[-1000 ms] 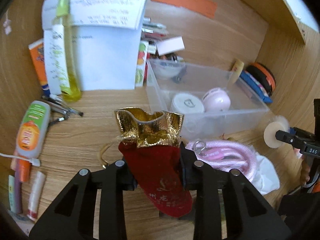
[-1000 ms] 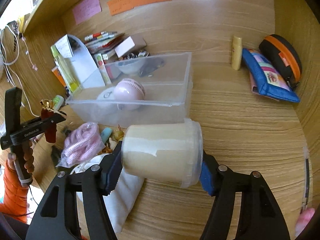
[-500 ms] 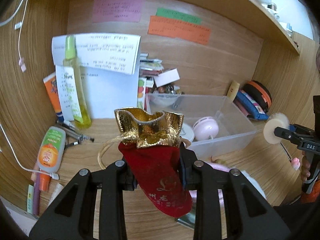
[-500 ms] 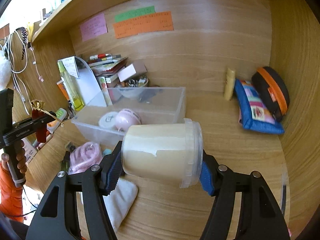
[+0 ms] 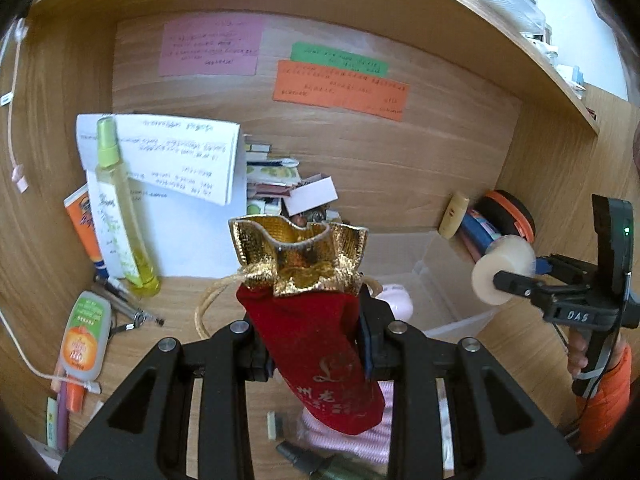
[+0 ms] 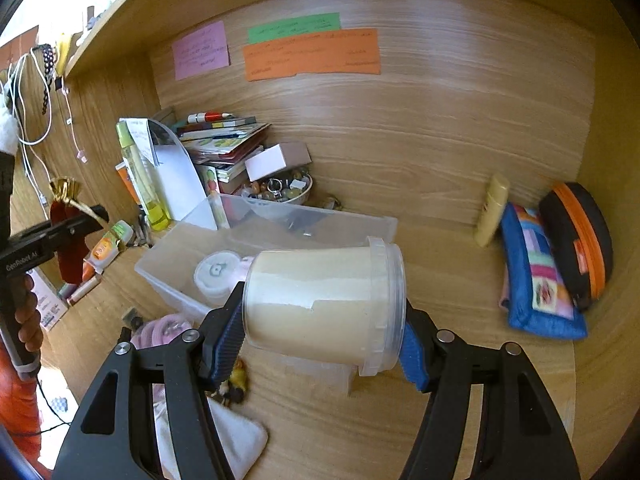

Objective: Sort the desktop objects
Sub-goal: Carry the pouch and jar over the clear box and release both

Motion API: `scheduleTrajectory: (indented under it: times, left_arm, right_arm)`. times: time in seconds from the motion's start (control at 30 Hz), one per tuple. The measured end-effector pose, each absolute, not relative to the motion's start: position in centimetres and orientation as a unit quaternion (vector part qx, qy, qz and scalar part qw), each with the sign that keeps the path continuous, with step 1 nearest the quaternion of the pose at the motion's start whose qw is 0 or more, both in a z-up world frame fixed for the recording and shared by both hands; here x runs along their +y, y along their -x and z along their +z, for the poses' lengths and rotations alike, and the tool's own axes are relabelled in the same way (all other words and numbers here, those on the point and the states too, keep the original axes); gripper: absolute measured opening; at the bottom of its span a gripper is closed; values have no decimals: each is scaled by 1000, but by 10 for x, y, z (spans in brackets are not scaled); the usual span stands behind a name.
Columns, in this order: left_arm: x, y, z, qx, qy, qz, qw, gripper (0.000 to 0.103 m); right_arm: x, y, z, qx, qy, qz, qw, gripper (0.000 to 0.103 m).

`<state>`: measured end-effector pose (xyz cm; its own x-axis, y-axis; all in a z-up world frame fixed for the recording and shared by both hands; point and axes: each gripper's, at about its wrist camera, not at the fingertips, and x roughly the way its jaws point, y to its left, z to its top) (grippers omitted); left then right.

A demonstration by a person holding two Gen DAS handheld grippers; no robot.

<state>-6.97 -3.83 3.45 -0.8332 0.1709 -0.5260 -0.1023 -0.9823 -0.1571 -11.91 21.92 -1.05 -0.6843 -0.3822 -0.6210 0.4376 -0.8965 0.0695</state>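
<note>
My left gripper (image 5: 316, 344) is shut on a red velvet pouch (image 5: 316, 340) with a gold top, held upright above the desk. My right gripper (image 6: 320, 340) is shut on a clear jar (image 6: 324, 304) of cream powder lying on its side between the pads. The clear plastic bin (image 6: 280, 220) stands on the desk beyond both grippers, with a white round case (image 6: 216, 272) and a pink round object (image 5: 396, 300) inside. In the left wrist view the right gripper (image 5: 504, 280) with the jar (image 5: 500, 268) hangs at the right. In the right wrist view the left gripper (image 6: 80, 224) with the pouch (image 6: 68, 248) is at the left.
A yellow spray bottle (image 5: 120, 208), papers (image 5: 180, 160) and books (image 6: 224, 140) stand at the back left. A blue pouch (image 6: 536, 276), a black-orange case (image 6: 576, 240) and a cream tube (image 6: 492, 208) lie at the right. A pink cord (image 6: 160, 328) and white cloth (image 6: 232, 436) lie near.
Both grippers have risen with their loads, and the views now tilt up to take in more of the back wall and its coloured notes. The jar has rolled slightly.
</note>
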Motion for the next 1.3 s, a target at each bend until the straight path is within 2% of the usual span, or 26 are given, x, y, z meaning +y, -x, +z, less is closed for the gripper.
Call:
scheduleTrajectory:
  times: [0.37,0.73,1.3]
  left_arm:
    - [-18,110,35,-39,297,951,71,30]
    - [-8,161,11,-47,354,931,78,30]
    - [11,205,-34,4,437,898,54,30]
  right_arm:
    - [197,152,-11,62,-325,-913,238,62]
    - [179,194,-29,64,-349,-906,229,62]
    - [171,211,-65,72,-390,-889,227,62]
